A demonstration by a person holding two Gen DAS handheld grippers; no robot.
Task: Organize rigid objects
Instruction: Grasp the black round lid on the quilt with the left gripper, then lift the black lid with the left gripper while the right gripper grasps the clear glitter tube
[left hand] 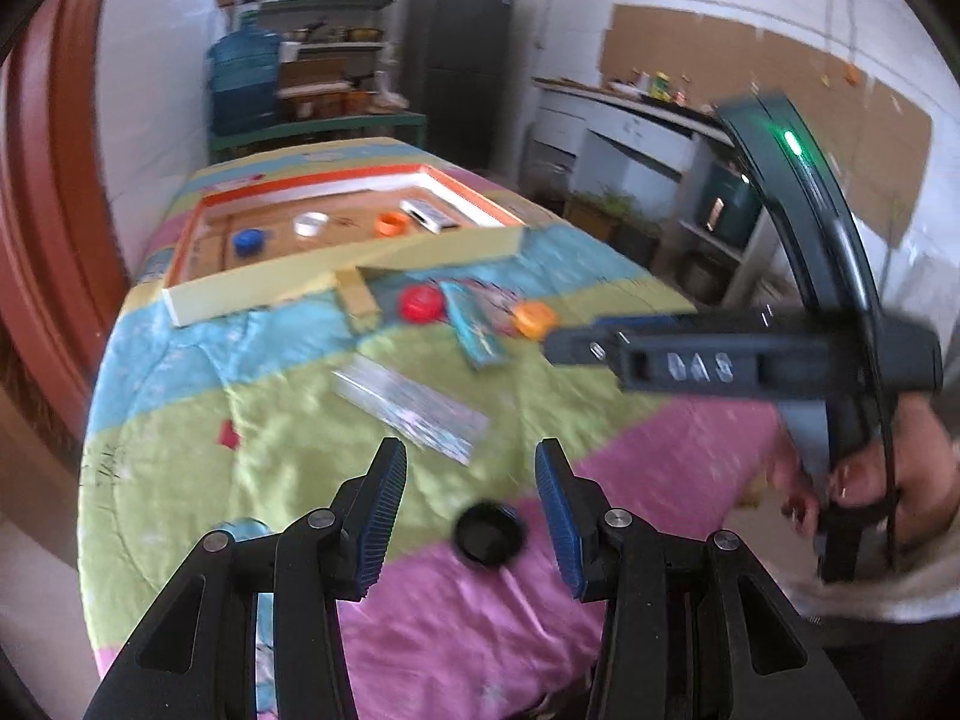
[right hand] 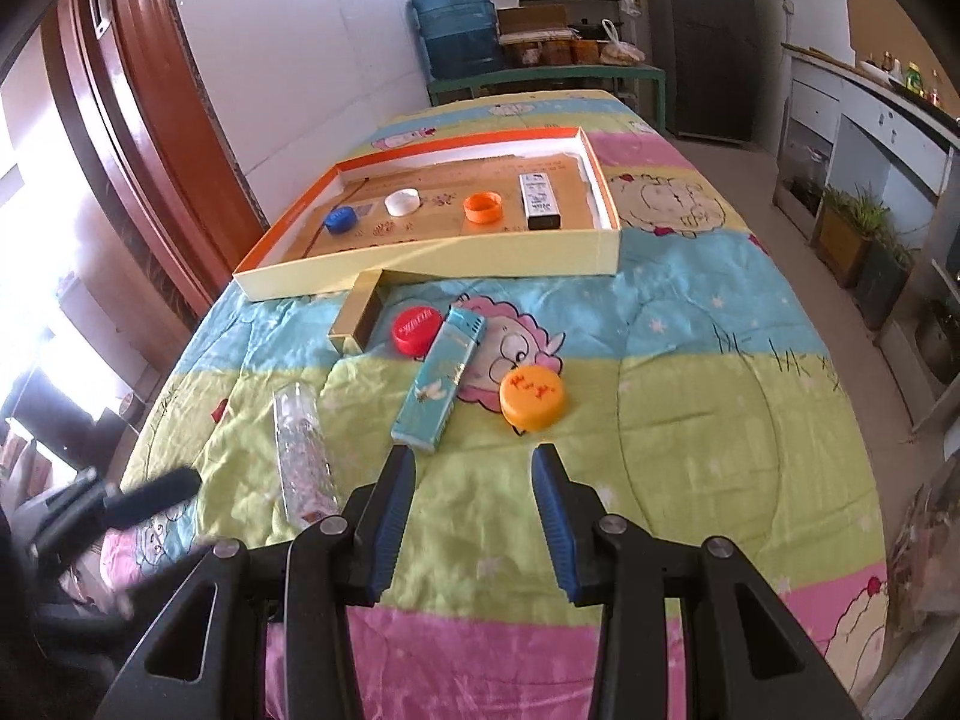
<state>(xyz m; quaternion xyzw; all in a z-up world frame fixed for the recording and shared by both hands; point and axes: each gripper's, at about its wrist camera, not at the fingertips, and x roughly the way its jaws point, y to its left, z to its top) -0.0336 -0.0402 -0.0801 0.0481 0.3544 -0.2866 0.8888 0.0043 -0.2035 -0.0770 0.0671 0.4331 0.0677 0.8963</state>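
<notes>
In the shallow box (right hand: 606, 204) at twelve o'clock, four items sit sorted; the black cap (left hand: 487, 534), red cap (right hand: 415, 330), orange lid (right hand: 533, 399), blue pack (right hand: 439, 379) wait on the tabletop (right hand: 690, 420). My left gripper (left hand: 471, 516) and right gripper (right hand: 474, 510) gape, empty.

Both tongs, the left tongs (left hand: 470, 468) and right tongs (right hand: 474, 468), have black angular plastic arms, round silver pivot screws and ribbed blue pads (right hand: 396, 525). The right tongs' curved black handle carries a green light.
</notes>
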